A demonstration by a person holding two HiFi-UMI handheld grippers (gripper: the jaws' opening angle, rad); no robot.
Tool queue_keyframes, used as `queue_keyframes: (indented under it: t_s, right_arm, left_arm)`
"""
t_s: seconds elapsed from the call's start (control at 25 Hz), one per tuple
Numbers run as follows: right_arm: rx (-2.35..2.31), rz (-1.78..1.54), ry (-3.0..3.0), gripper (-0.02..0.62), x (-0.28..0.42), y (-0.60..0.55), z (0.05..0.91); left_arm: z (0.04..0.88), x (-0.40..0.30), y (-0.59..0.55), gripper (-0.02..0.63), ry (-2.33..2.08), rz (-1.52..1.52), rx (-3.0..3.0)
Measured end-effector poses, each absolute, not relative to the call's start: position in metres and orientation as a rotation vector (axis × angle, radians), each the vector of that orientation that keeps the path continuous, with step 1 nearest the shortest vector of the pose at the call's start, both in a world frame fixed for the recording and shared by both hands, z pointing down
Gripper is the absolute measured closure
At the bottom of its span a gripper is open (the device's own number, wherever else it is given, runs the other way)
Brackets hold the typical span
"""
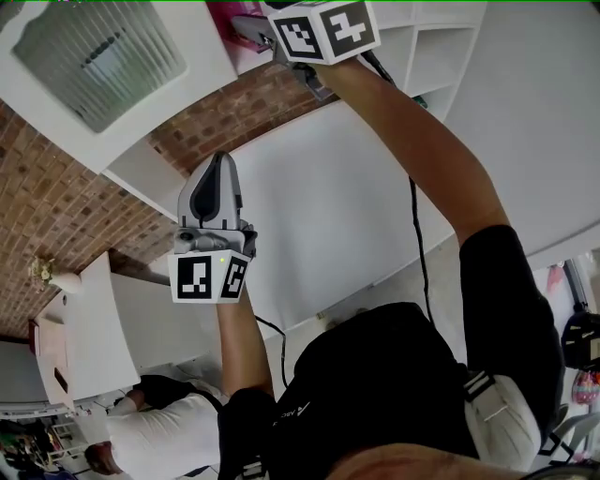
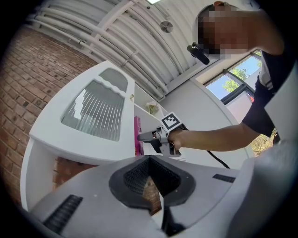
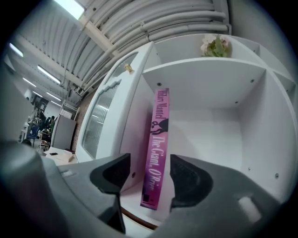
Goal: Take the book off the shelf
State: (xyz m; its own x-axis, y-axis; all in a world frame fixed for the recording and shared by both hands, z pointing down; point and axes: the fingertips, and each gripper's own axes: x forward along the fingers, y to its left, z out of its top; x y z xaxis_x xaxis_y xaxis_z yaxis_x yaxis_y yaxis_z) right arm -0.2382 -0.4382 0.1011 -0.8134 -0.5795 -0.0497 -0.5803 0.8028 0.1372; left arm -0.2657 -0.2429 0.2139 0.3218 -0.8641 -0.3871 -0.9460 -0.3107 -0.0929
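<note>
A magenta book [image 3: 157,148] stands upright at the left wall of a white shelf compartment [image 3: 205,74], spine facing out. My right gripper [image 3: 150,176] is open, one jaw on each side of the spine's lower end, and the pads do not press on it. In the head view the right gripper [image 1: 251,30] is raised to the shelf, with the book [image 1: 225,13] showing as a pink edge. The left gripper [image 1: 217,167] hangs lower in mid-air, shut and empty, pointing up toward the shelf. From the left gripper view the book [image 2: 138,137] shows just beyond the right gripper [image 2: 148,136].
A white cabinet with a ribbed glass door [image 1: 98,56] adjoins the shelf on the left, against a brick wall [image 1: 47,216]. A small plant [image 3: 215,46] sits on top of the shelf. More open compartments [image 1: 441,47] lie to the right. A person in white [image 1: 155,427] is below.
</note>
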Motion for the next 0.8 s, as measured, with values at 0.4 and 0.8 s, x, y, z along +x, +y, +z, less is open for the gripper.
queue_keyframes:
  t_s: [0.4, 0.8]
  right_arm:
    - [-1.053, 0.142, 3.031, 0.328, -0.277, -0.489, 0.094]
    - [-1.124, 0.142, 3.063, 0.430, -0.283, -0.508, 0.103]
  left_arm:
    - [0.213, -0.286, -0.249, 0.607, 1.658, 0.394, -2.264]
    - [0.221, -0.293, -0.247, 0.607, 1.687, 0.402, -2.256]
